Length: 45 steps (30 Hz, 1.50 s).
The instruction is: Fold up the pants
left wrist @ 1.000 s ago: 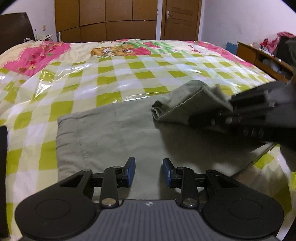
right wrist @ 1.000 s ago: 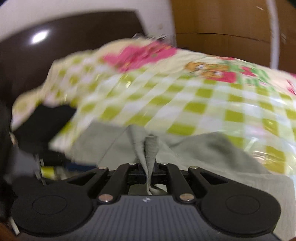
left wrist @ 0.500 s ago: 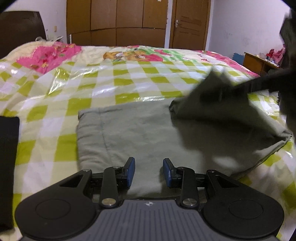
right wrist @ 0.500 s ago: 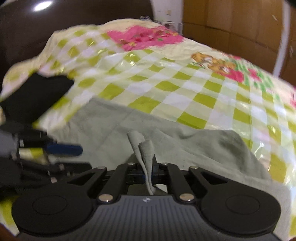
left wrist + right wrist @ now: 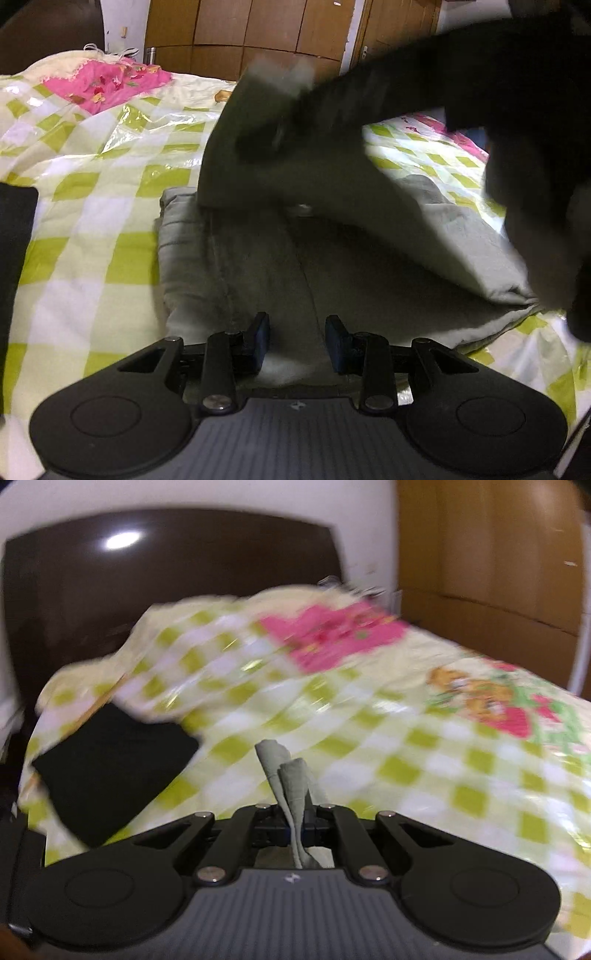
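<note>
We've got the right gripper (image 5: 295,823) clamped on the pants (image 5: 258,266) hem, lifted over the bed (image 5: 92,221); left gripper (image 5: 297,341) spread, empty, w/ fabric below (blurry). Lay the hem onto the waistband, edges square.

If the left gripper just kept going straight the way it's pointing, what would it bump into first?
Most likely the grey pants lying flat on the bed, just ahead of the left gripper. Its jaws stand open and empty. The lifted flap hangs farther along, though depth is hard to judge.
</note>
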Tool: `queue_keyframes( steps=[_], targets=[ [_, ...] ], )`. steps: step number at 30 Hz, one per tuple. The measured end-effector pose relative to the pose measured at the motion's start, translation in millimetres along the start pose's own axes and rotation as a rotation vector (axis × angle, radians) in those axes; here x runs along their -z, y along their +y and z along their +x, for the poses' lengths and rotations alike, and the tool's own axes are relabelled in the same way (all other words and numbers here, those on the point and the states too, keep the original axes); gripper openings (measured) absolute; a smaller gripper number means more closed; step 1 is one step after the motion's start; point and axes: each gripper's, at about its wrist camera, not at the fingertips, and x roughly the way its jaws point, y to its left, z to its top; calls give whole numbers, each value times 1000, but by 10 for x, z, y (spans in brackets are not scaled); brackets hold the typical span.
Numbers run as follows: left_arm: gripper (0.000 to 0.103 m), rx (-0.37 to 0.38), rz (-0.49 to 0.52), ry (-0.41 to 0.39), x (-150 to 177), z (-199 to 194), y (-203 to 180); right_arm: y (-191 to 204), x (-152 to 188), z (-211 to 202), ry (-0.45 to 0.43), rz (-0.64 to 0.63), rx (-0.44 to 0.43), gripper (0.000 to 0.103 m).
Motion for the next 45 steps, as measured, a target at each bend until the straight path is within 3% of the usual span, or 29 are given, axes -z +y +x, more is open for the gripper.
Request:
queue_keyframes(
  steps=[6, 13, 17, 23, 27, 32, 35, 39, 43, 45],
  targets=[
    [45, 8, -24, 1, 83, -42, 52, 337, 277, 351, 110, -92, -52, 4],
    [45, 15, -31, 1, 90, -6, 70, 278, 134, 208, 27, -29, -23, 4],
    [46, 16, -33, -2, 113, -84, 71, 370, 131, 263, 30, -90, -44, 4],
    [46, -12, -22, -8, 237, -406, 70, 479, 404, 481, 196, -115, -154, 17],
    [46, -46, -22, -13, 256, -636, 89, 434, 399, 409, 205, -52, -237, 32],
    [46, -100, 19, -65, 115, -843, 107, 367, 339, 149, 161, -41, -243, 37],
    [47, -92, 47, -110, -88, -822, 84, 90, 350, -83, 149, 9, -189, 37],
    [49, -34, 89, -107, -258, -529, -109, -561, 509, -439, 154, 99, 25, 37],
    [49, 26, 98, 43, -308, 54, -263, -1256, 823, -762, 187, 218, 272, 38],
    [49, -24, 138, 133, -251, 288, -366, -1526, 1009, -909, 208, 282, 351, 38]
  ],
)
